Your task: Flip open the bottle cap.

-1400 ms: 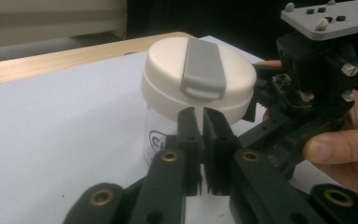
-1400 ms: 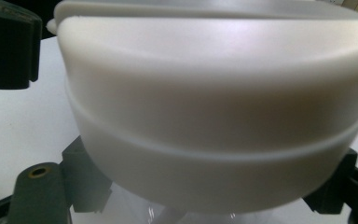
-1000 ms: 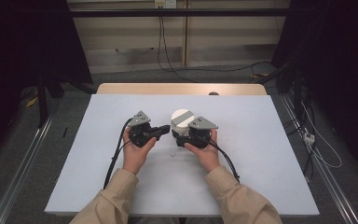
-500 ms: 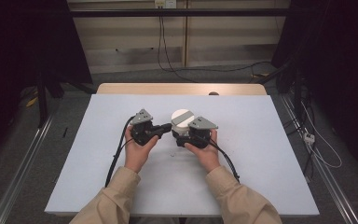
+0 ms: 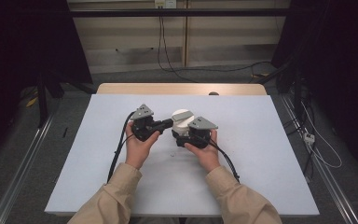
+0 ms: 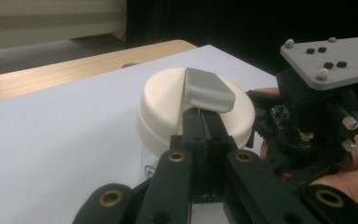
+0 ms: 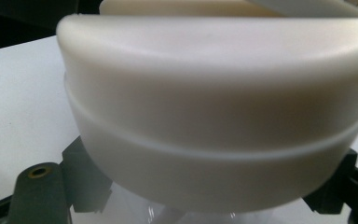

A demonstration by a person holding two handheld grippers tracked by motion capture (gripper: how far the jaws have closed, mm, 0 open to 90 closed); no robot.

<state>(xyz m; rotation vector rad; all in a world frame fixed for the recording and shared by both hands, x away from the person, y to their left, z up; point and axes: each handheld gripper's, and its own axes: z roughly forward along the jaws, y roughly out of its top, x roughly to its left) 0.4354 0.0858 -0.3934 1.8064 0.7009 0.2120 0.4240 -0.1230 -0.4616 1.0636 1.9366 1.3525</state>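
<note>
The jar (image 5: 181,127) stood near the middle of the white table (image 5: 261,154), its cream lid (image 6: 168,105) carrying a grey flip tab (image 6: 209,88). The clear body (image 7: 177,212) showed below the lid. The right gripper (image 5: 186,137) was clamped narrow on the jar below the lid. The left gripper (image 6: 205,122) had its jaws pressed together, tips at the tab's underside; whether they pinched it could not be told. Open table surface lay on all sides, with the edges well apart from the jar. No legible writing appeared on lid or tab.
</note>
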